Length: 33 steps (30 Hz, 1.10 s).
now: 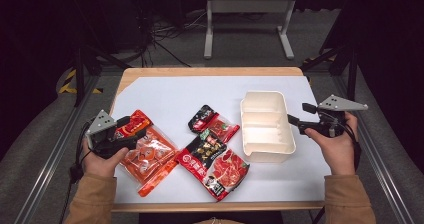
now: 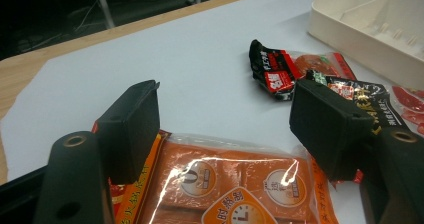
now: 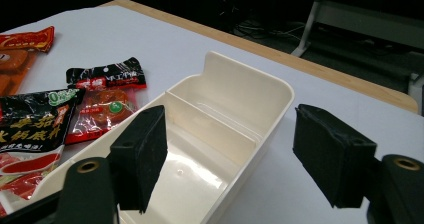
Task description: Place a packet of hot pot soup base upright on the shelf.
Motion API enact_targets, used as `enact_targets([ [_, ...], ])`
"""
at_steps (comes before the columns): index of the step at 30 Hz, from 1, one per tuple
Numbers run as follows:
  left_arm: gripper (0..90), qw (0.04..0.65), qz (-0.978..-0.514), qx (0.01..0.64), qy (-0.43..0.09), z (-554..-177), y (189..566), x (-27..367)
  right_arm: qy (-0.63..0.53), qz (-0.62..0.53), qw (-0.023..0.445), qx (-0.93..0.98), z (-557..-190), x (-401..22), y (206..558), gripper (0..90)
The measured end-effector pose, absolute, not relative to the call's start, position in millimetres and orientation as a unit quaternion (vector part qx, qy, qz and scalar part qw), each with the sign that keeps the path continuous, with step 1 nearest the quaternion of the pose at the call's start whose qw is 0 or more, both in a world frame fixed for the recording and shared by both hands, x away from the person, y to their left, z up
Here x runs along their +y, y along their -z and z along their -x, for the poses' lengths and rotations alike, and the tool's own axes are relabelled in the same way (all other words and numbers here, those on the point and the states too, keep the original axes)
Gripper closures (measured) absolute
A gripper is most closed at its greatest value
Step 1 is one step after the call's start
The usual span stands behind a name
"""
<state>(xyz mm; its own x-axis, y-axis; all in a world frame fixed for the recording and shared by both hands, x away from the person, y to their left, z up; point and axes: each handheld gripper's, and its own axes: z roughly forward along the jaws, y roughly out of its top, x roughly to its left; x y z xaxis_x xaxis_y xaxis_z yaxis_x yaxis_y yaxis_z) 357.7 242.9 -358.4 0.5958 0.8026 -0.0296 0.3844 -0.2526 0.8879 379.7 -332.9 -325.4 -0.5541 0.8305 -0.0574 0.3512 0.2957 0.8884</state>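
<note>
- White paper covers your wooden table; dark floor and a grey stand sit beyond it.
- Your left gripper hovers right over the orange packet, whose long axis runs diagonally from far-left to near-right; your left hand is plainly the nearer one; in the left gripper view its jaws stand wide apart above the packet's clear window, holding nothing.
- Two more packets lie between you and the cream tray: the small black-red packet and the large red packet.
- Your right gripper sits at the tray's right wall; jaws wide, straddling that wall, empty; contact I cannot tell.
</note>
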Motion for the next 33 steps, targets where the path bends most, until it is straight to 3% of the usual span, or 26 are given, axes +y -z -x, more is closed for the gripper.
enact_targets([
  [15, 27.7, 0.475, -0.774, 0.365, -0.204, -350.8, 354.2, 219.4, -0.458, -0.372, 0.259, 0.765, -379.8, -333.6, 326.1, 43.2],
  [27, 26.5, 0.461, -0.797, 0.33, -0.208, -343.5, 354.3, 193.6, -0.467, -0.367, 0.241, 0.768, -382.1, -327.5, 328.1, 37.8],
  [33, 26.0, 0.458, -0.804, 0.323, -0.197, -343.7, 357.7, 184.8, -0.454, -0.384, 0.236, 0.768, -382.2, -332.8, 328.4, 40.9],
])
